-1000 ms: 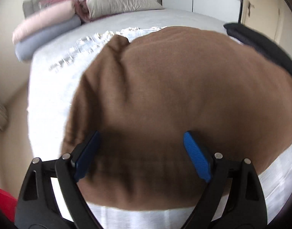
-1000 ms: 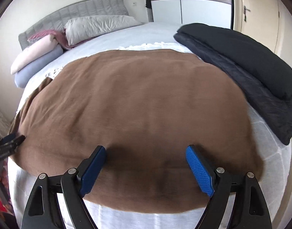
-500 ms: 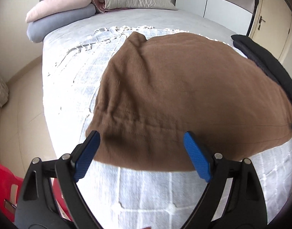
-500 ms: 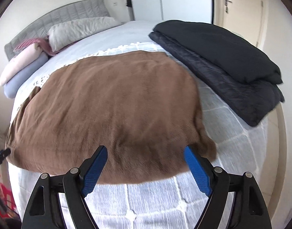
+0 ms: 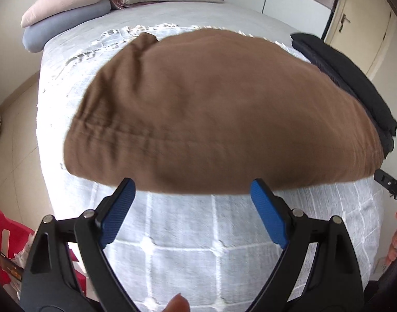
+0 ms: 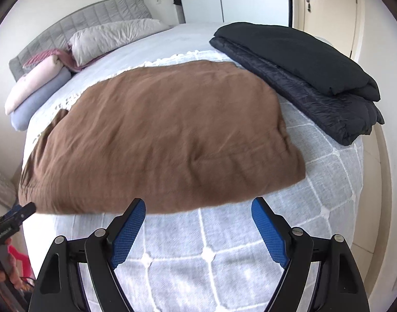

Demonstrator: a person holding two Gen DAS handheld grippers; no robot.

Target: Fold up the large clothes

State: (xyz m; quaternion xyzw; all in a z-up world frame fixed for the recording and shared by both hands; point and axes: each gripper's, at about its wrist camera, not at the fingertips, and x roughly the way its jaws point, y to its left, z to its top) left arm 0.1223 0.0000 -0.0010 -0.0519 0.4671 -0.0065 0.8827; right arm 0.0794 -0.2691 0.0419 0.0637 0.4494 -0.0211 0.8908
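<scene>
Now that both hands have pulled back from the bed [image 6: 328, 182], the left gripper [image 5: 192, 195] and right gripper [image 6: 198, 215] hang wide and empty just past the brown cloth [image 6: 159, 135], which lies folded there, ready for another fold.

Bedroom, daylit. Bed [image 6: 250, 260] w/ white checked cover fills the middle. Grey padded headboard [image 6: 94, 20] at 11 o'clock, pillows [image 6: 112, 36] just below it. White wardrobe [image 6: 237, 5] at 12. Cream door [image 6: 325, 10] at 1. Beige tiled floor [image 5: 14, 156] at 9, walls pale.
</scene>
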